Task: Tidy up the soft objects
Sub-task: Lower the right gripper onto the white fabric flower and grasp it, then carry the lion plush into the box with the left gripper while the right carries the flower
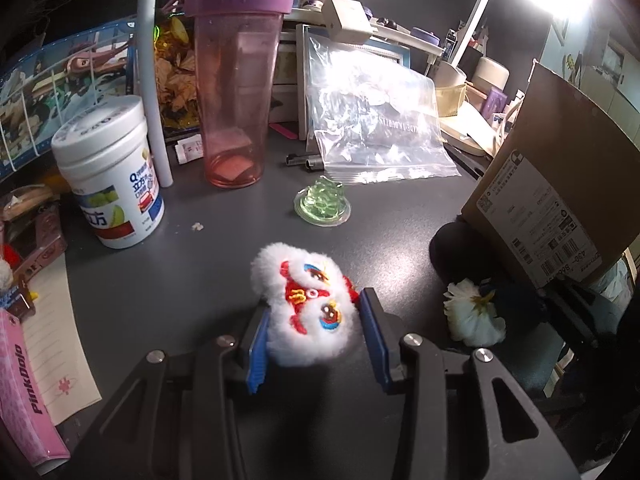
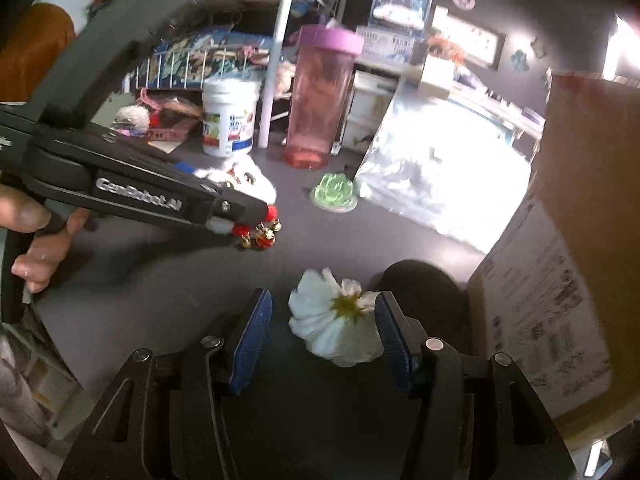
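Note:
A white fluffy lion-dance plush (image 1: pixel 310 306) with red embroidery sits between the blue pads of my left gripper (image 1: pixel 316 320), which is closed on its sides. The plush and left gripper also show in the right wrist view (image 2: pixel 244 178), with red and gold bells hanging below. A white fabric flower (image 2: pixel 338 320) lies on the dark desk between the pads of my right gripper (image 2: pixel 324 320). The right pad touches it and the left pad stands apart, so the jaws are open. The flower also shows in the left wrist view (image 1: pixel 474 312).
A green jelly-like squishy (image 1: pixel 323 202) lies mid-desk. Behind stand a pink tumbler (image 1: pixel 236 84), a white tub (image 1: pixel 110 172) and a clear zip bag (image 1: pixel 376 120). A cardboard box (image 1: pixel 560 184) stands at the right, a black round object (image 2: pixel 424 296) at its foot.

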Demonstrator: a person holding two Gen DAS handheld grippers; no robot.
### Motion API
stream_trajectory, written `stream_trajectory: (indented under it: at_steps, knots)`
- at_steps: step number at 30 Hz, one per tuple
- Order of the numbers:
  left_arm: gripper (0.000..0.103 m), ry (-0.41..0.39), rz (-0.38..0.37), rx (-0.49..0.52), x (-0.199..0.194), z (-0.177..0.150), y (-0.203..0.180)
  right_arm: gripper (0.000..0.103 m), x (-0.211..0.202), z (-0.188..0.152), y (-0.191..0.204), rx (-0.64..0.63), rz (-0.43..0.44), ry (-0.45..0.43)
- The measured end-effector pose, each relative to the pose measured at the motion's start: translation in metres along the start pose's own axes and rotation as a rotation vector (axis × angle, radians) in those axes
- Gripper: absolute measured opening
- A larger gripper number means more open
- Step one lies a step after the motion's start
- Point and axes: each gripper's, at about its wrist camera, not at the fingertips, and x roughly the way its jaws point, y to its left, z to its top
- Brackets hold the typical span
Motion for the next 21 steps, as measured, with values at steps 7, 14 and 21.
stream_trajectory:
  at_steps: [7, 14, 21]
  knots:
    - [0.038, -0.009, -0.005, -0.011, -0.002, -0.001, 0.002, 0.02, 0.006, -0.003, -0.014, 0.093, 0.042, 0.032]
    - [0.038, -0.052, -0.002, -0.022, -0.022, 0.001, 0.003, 0.018, -0.009, 0.004, -0.012, 0.091, 0.079, -0.026]
    - [0.038, -0.17, 0.012, 0.016, -0.075, 0.013, -0.01, 0.018, -0.06, 0.035, -0.01, 0.052, 0.163, -0.168]
